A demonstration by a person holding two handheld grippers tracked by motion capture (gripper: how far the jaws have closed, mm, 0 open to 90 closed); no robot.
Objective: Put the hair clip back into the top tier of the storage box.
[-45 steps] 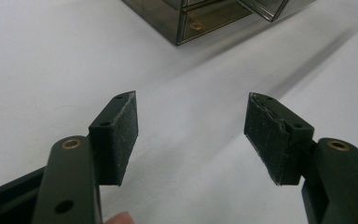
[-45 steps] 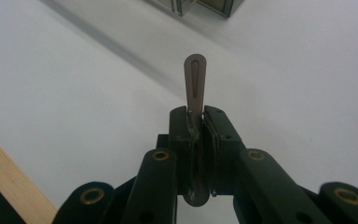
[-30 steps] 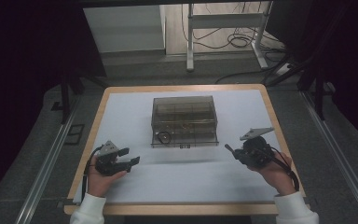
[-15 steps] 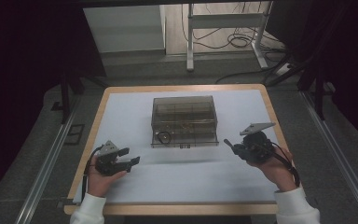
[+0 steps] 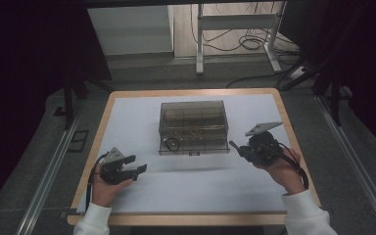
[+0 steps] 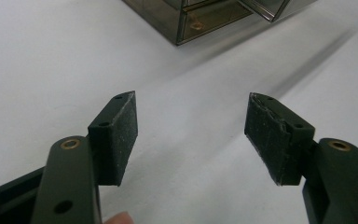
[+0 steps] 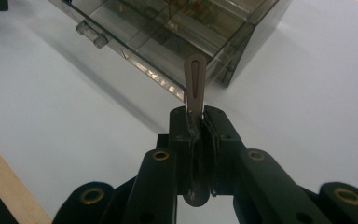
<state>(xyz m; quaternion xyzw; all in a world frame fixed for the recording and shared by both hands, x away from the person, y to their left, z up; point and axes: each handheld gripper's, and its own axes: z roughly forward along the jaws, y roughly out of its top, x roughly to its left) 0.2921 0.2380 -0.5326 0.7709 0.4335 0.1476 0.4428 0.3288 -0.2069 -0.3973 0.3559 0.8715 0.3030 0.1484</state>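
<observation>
A smoky see-through drawer box (image 5: 192, 117) stands at the middle of the white table, its low front drawer (image 5: 196, 146) pulled out, a dark ring (image 5: 171, 143) at the drawer's left end. My right gripper (image 5: 236, 146) hovers just right of that drawer, shut on a thin grey slotted metal strip (image 7: 195, 81) that sticks out past the jaws (image 7: 196, 116) toward the box (image 7: 177, 28). My left gripper (image 5: 137, 164) rests near the front left, open with nothing between its pads (image 6: 191, 135); a corner of the box (image 6: 200, 18) lies ahead of it.
A white sheet covers a table with a wooden rim (image 5: 191, 218). White sheet stretches between the two grippers in front of the box. Beyond the far edge stand a metal frame leg (image 5: 199, 39) and floor cables (image 5: 245, 44).
My right hand has lifted a little and moved slightly away from the front edge, still shut on the strip. The left gripper has stayed in place.
</observation>
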